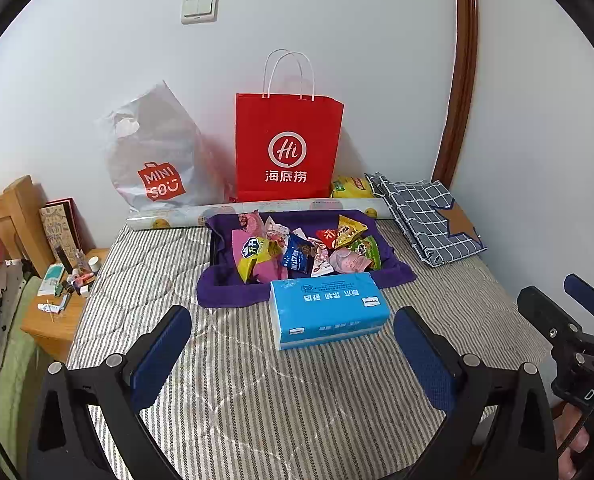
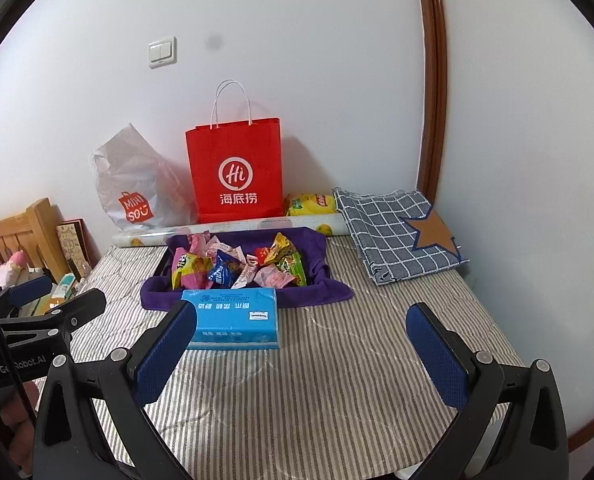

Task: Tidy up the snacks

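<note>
Both grippers are hovering above the near part of the bed point(image 1: 297, 400), jaws standing wide apart and holding nothing: the left gripper point(image 1: 293, 356) is facing the tissue pack point(image 1: 329, 310), and the right gripper point(image 2: 301, 356) is sitting beside it toward the right edge.

Open room is lying nearest: bare striped mattress is running from the near edge up to the tissue pack, and a clear strip is continuing along the right side of the bed.

Risk one: the tissue pack is lying just in front of the tray point(image 2: 153, 292), touching or nearly touching its purple cloth lining. A low reach over it is likely to push the pack into the tray or snag the cloth.

Risk two: the snacks point(image 1: 297, 252) are lying heaped and overlapping in the tray at mid-bed. The packets look light and slick, so a pinch is liable to be taking two at once or flicking a neighbour out.

Risk three: the left edge of the bed is falling away to a cluttered nightstand point(image 1: 53, 320); a dropped packet is liable to land among the small bottles.

Far edge is crowded: a paper roll point(image 1: 257, 210), red paper bag point(image 1: 287, 148), white plastic bag point(image 1: 153, 152) and folded checked cloth point(image 1: 425, 216) at the far right corner are leaving little room behind the tray. The tall bag looks easy to tip.
</note>
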`<action>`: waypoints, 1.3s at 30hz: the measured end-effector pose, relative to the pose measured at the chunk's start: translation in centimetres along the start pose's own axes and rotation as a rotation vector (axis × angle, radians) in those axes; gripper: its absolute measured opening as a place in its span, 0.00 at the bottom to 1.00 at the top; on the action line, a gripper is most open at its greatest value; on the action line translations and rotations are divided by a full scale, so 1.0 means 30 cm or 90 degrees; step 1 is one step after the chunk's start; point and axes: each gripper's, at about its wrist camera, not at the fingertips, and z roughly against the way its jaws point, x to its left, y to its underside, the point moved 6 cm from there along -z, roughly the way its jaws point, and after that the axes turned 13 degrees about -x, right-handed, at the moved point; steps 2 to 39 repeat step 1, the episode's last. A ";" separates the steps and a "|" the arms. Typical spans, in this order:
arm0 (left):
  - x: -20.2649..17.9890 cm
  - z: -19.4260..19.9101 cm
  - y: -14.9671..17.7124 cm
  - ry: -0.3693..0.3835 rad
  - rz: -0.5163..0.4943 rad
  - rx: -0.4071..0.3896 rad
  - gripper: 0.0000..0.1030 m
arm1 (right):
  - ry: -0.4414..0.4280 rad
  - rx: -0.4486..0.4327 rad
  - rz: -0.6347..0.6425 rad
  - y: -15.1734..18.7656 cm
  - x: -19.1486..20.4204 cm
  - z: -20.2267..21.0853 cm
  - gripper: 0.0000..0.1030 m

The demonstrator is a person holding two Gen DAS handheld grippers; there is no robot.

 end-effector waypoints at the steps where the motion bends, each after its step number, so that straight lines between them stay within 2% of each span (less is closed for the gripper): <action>1: -0.001 0.000 -0.003 0.001 -0.003 -0.002 0.99 | -0.001 -0.001 0.000 0.000 0.001 0.000 1.00; 39: -0.001 0.000 -0.003 0.001 -0.003 -0.002 0.99 | -0.001 -0.001 0.000 0.000 0.001 0.000 1.00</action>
